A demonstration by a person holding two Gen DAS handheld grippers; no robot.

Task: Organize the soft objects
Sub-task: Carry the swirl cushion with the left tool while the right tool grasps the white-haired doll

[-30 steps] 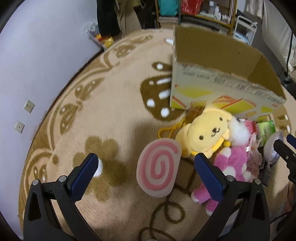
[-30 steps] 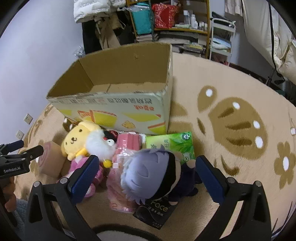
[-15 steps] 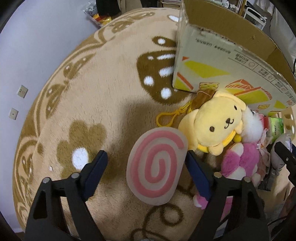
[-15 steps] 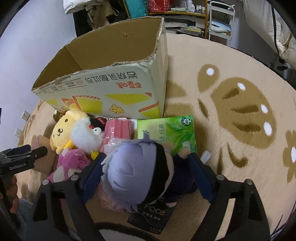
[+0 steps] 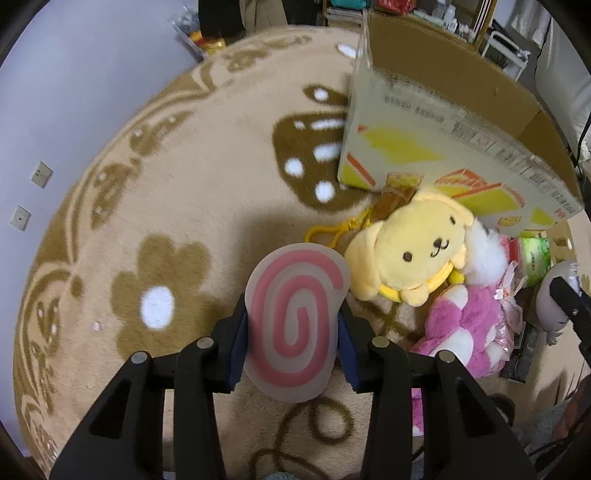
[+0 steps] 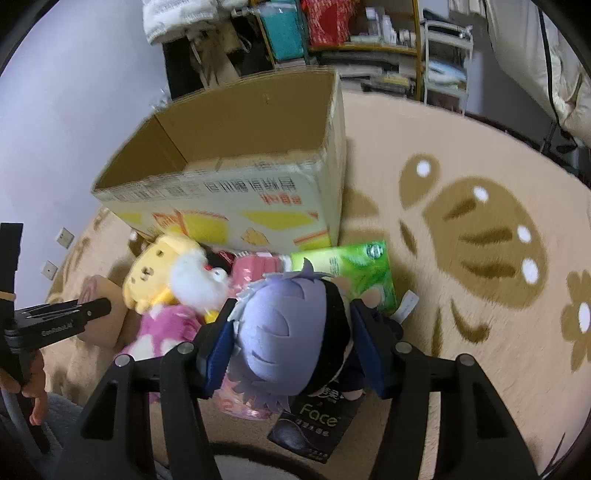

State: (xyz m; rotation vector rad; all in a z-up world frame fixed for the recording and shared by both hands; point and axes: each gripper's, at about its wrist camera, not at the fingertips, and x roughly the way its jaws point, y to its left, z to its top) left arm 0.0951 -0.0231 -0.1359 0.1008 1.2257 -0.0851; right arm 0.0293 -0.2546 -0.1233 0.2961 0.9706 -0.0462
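Note:
My left gripper is shut on a pink-and-white spiral cushion, just above the beige rug. My right gripper is shut on a purple-haired doll, gripping its head from both sides. A yellow dog plush lies right of the cushion, with a pink plush and a white fluffy toy beside it. An open, empty cardboard box stands behind the pile; it also shows in the left wrist view.
A green tissue pack, a pink pack and a black "Face" packet lie around the doll. Shelves and clutter stand beyond the box. A wall with sockets lies left. The patterned rug extends to the right.
Both grippers moved forward and closed: the left onto the spiral cushion, the right onto the purple-haired doll's head. Both were open and short of them before.

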